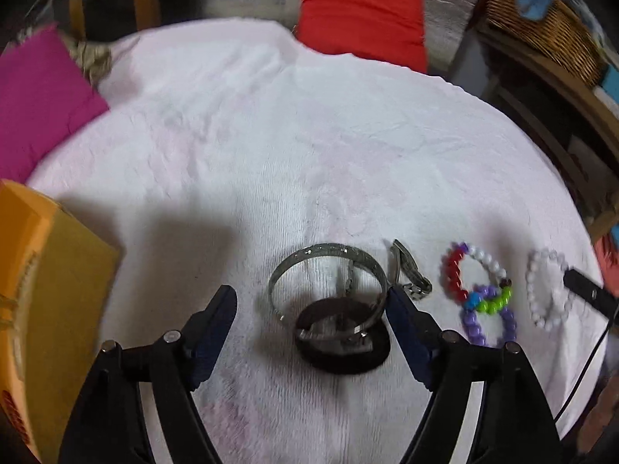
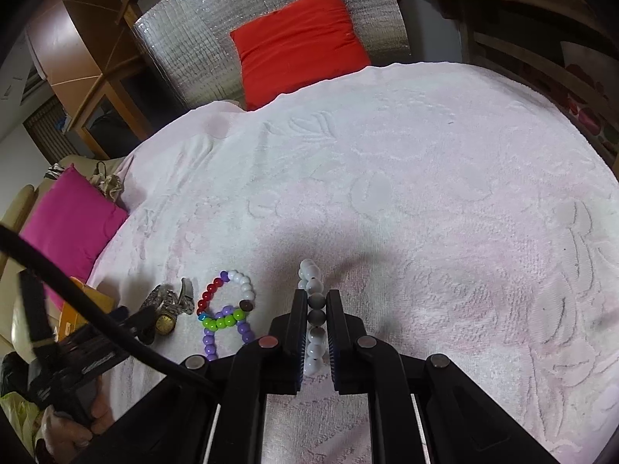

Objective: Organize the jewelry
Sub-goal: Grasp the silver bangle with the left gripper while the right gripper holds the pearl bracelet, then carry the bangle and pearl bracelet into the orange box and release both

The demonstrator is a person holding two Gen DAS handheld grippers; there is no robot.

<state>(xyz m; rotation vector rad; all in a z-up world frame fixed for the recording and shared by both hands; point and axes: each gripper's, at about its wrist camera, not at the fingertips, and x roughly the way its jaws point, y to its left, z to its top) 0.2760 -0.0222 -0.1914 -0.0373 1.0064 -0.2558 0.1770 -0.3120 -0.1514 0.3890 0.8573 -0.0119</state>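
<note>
My left gripper (image 1: 311,299) is open above a silver bangle (image 1: 329,270) that leans on a black hair band (image 1: 344,336); both lie between its fingers on the white towel (image 1: 271,135). A metal watch (image 1: 410,270) lies just right of them, then a red-and-white bead bracelet (image 1: 474,270) and a purple-and-green bead bracelet (image 1: 489,319). My right gripper (image 2: 315,301) is shut on a white bead bracelet (image 2: 314,309), which stands on edge between the pads on the towel (image 2: 425,193). That bracelet also shows in the left wrist view (image 1: 547,288).
An orange cardboard box (image 1: 42,290) stands at the left of the towel. A magenta cushion (image 1: 35,100) lies at the far left and a red cushion (image 1: 359,19) at the back. A wicker basket (image 1: 549,23) sits on shelves at the right.
</note>
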